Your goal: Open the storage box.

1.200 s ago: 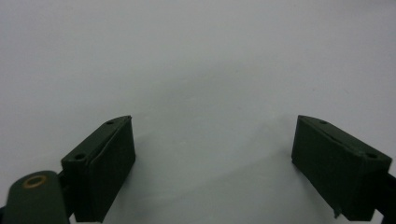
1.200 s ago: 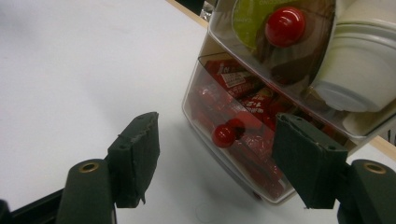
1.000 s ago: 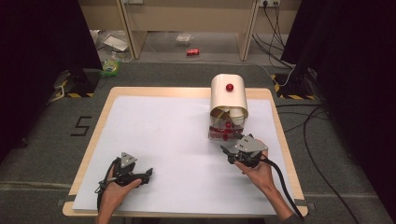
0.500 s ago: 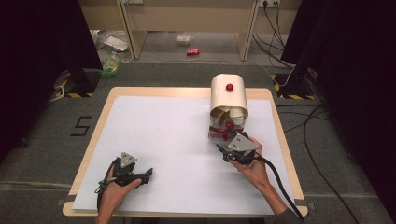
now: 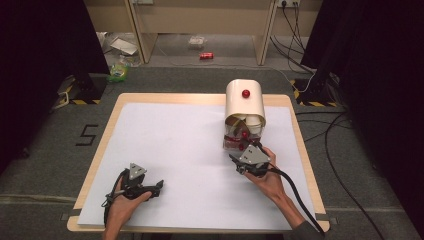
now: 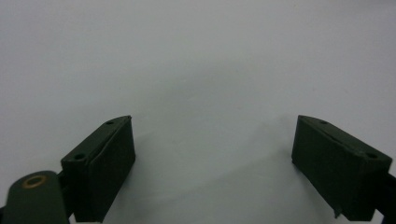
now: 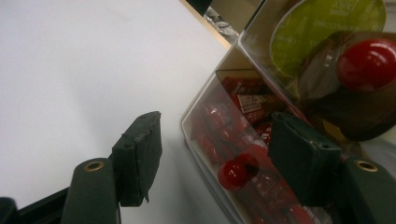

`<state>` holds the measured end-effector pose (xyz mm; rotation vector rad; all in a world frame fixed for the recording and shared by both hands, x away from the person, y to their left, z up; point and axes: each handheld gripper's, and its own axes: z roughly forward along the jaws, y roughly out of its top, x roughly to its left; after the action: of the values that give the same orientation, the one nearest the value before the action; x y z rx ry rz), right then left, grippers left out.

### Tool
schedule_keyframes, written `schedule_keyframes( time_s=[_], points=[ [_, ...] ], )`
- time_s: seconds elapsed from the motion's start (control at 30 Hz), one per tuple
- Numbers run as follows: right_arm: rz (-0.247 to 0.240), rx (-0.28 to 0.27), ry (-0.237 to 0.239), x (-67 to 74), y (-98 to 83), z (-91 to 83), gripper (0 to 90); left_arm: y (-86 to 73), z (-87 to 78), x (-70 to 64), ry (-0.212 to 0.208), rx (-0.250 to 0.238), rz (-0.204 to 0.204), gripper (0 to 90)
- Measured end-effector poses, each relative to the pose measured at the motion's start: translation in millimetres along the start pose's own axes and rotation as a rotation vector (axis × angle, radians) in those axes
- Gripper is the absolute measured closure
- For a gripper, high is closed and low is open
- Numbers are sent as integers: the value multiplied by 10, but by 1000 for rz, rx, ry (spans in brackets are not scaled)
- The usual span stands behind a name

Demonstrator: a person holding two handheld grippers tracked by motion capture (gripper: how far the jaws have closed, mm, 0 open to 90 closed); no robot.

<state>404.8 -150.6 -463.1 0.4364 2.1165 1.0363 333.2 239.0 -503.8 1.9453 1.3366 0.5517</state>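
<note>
since a second ago my right gripper has slid left and forward across the white sheet, up to the front of the cream dispenser at the far right of the table; the left gripper has kept its place near the front left corner, well apart from the work

my right jaws stand wide apart and hold nothing, though the right gripper view shows them bracketing the small red knob on the clear lower drawer; the knob lies just ahead of the jaws, between them and nearer the right-hand one, and neither pad touches it. that, as i judge it, is what the coming move turns on: a short push straight forward, then a close on the knob. the dispenser's long axis runs away from me, so the drawer should pull back toward my hand. the right hand is by far the nearer

my left jaws are open too, over bare white sheet

writing: red-and-white packets inside the drawer carry print too blurred to read; a green round lid above them bears pale lettering, seen reversed and illegible. a larger red knob sits on the upper door. on the floor left of the table, a taped figure 5
</note>
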Motion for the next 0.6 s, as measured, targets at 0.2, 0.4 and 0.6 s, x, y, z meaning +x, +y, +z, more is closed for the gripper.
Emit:
schedule_keyframes(
  time_s=[0.2, 0.4, 0.6],
  points=[
    [-33, 0, -14, 12, 2, 22, 345, 0, 0, 0, 0, 0, 1, 126],
    [-79, 15, -29, 36, -16, 62, 333, 0, -1, -1, 1, 1, 1, 126],
    [-39, 11, -2, 6, -8, 39, 333, -1, 0, 1, 0, 0, 0, 126]
  ],
)
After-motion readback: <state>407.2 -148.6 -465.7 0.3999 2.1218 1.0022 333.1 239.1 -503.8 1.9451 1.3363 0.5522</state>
